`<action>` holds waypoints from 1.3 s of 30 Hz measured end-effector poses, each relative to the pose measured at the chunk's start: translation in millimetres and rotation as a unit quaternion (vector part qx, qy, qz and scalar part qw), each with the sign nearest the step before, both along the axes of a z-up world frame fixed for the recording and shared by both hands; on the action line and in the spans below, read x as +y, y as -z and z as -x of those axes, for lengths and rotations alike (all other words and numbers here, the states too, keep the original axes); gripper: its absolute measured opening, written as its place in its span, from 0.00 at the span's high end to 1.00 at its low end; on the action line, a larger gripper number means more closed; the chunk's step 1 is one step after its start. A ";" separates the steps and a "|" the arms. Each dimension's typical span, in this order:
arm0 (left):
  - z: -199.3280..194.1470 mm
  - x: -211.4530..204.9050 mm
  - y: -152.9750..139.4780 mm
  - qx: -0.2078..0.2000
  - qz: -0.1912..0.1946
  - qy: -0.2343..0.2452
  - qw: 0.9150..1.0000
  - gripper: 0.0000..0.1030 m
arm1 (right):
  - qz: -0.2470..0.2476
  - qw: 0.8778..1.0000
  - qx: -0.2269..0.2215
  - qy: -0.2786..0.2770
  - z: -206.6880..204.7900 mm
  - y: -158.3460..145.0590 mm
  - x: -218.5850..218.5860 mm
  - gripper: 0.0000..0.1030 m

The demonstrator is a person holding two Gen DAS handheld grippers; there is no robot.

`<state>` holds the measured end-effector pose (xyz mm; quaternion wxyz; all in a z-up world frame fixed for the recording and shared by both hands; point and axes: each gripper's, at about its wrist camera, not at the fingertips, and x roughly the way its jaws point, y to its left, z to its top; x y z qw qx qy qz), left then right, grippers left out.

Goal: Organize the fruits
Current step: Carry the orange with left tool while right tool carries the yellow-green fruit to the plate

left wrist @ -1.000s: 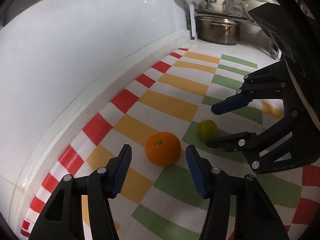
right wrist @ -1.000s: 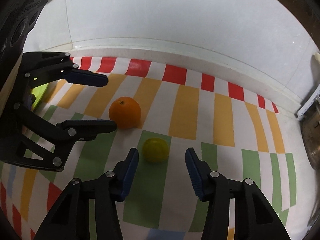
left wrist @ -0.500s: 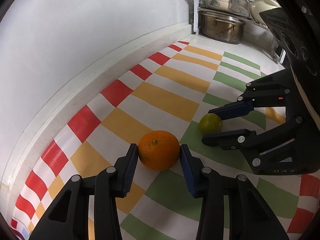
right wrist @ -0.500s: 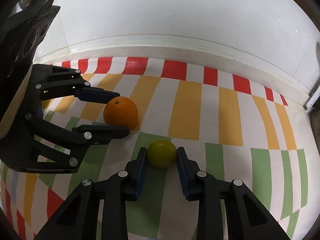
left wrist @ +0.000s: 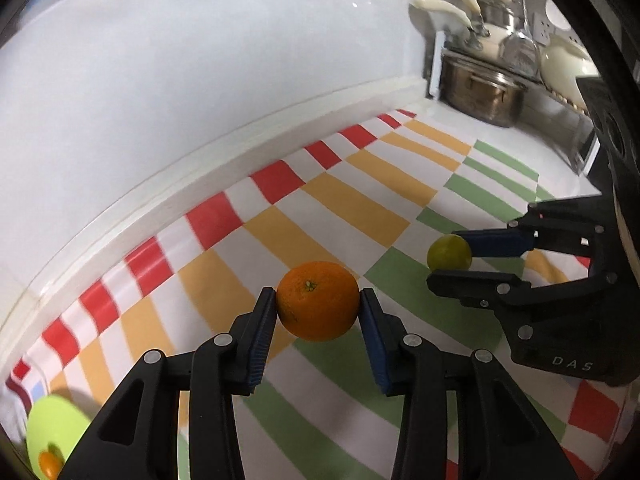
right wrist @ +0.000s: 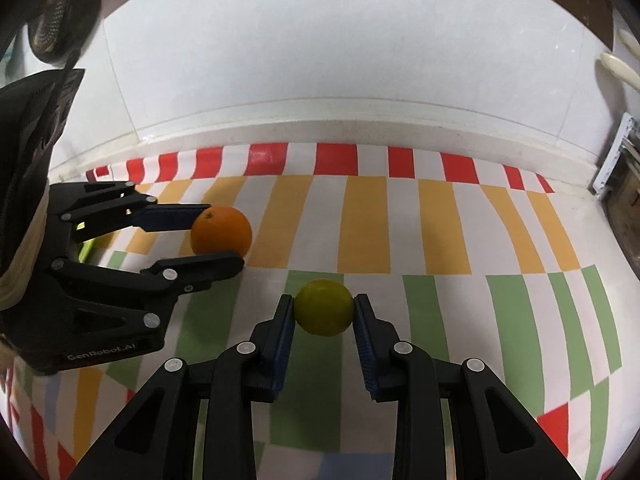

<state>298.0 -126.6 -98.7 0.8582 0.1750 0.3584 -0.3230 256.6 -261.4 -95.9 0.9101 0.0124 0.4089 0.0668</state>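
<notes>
Both pairs of jaws were closed on fruit: those of the left gripper (left wrist: 318, 308) were pressed against the two sides of an orange (left wrist: 318, 300), and those of the right gripper (right wrist: 324, 312) were clamped narrowly on a smaller yellow-green citrus fruit (right wrist: 324, 306), probably a lime or a lemon. Each fruit was caught across its widest part between the blue pads (left wrist: 262, 336), a grip judged to have been chosen so that a round, smooth-skinned thing would not roll or squirt out. Whether the fruits were touching the checked cloth (left wrist: 360, 208) spread over the worktop or had been raised just clear of it could not be told with certainty. The two grippers were held side by side, near each other but apart, so that both fruits could be carried at once. A light-green plate (left wrist: 52, 428) with a small orange fruit (left wrist: 50, 466) on it was seen at the lower left edge of the left wrist view, and it was judged the likely place for the fruits. Beyond the cloth, by the white wall, a steel pot (left wrist: 480, 92) and cream-handled cookware (left wrist: 448, 8) were stacked, well apart from the work. Nothing was seen lying between the held fruits and the plate; only the closeness of the two grippers was judged a possible hindrance.
</notes>
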 end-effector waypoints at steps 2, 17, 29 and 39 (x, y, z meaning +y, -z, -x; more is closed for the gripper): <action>6.6 4.4 -3.3 -0.005 0.000 -0.013 1.000 0.60 | -0.001 1.000 -0.005 0.000 6.2 -3.5 2.5 0.70; 70.0 54.1 -38.8 -0.044 0.041 -0.119 0.991 0.60 | -0.026 0.998 -0.055 -0.004 60.0 -47.9 22.4 0.70; 126.8 101.2 -65.7 -0.075 0.073 -0.210 0.972 0.60 | -0.041 0.994 -0.086 -0.045 87.5 -69.0 60.0 0.70; 163.0 136.5 -69.1 -0.080 0.079 -0.271 0.956 0.60 | -0.042 0.990 -0.109 -0.084 109.8 -84.5 90.0 0.70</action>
